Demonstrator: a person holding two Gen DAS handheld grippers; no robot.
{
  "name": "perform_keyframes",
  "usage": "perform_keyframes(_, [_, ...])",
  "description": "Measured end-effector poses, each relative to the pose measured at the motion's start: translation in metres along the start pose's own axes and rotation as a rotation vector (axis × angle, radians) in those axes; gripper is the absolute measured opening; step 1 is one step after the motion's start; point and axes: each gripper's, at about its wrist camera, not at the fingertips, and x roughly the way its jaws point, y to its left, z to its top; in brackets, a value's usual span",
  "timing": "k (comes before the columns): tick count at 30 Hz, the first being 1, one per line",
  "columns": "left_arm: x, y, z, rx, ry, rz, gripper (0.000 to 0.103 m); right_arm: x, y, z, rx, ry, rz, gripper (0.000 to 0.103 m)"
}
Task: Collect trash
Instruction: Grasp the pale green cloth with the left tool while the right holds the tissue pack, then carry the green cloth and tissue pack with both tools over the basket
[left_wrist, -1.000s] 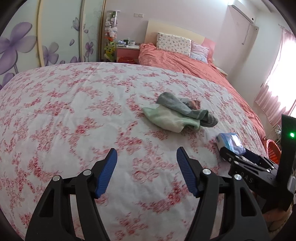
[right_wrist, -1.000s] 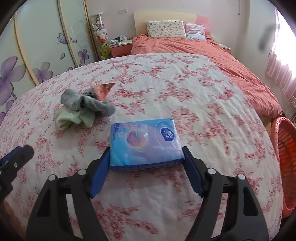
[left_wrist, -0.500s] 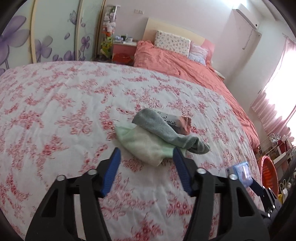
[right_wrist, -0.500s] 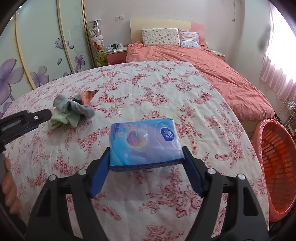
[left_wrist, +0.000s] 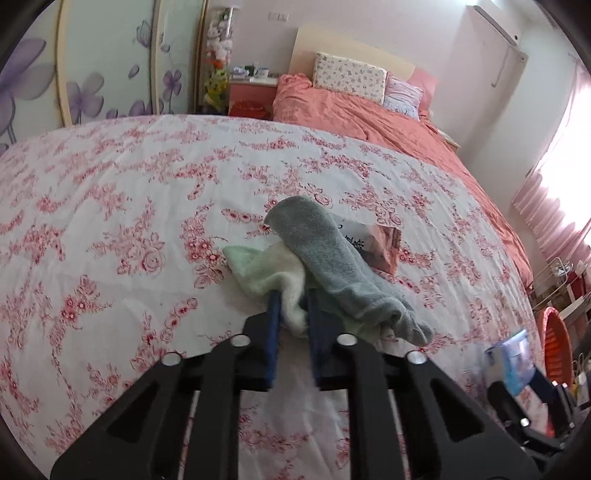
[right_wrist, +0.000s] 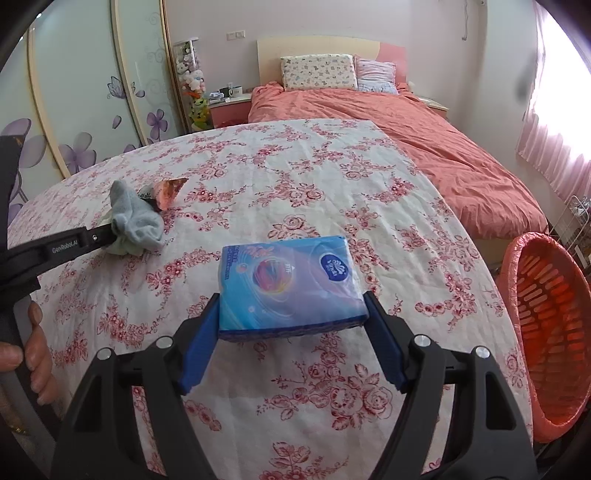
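Left tongs pinching green cloth, right tongs level, clamping tissue pack

Left wrist view: close above floral bedspread, facing headboard. Right wrist view: higher, further back, same heading. Shared: bedspread, pillows, orange basket.

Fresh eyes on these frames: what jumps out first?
The blue tissue pack clamped in the right gripper, held above the flowered bedspread. Next, the left gripper pinching the pale green cloth, with a grey sock draped over it and a pink wrapper just behind. An orange basket stands off the bed's right edge.
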Motion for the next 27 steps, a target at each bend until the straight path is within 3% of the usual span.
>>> perform_keyframes(10, [-0.03,0.008,-0.001,0.044,-0.091,0.015,0.01,-0.016,-0.005,0.001,0.005,-0.029,-0.007,0.073])
perform_keyframes(18, [-0.088,-0.015,0.013,0.146,-0.236,0.005,0.009,-0.038,-0.005,0.001,0.009,-0.064,0.002,0.073])
perform_keyframes(27, [-0.119,-0.038,0.014,0.176,-0.288,-0.035,0.009,-0.073,-0.021,0.004,0.032,-0.126,-0.007,0.073])
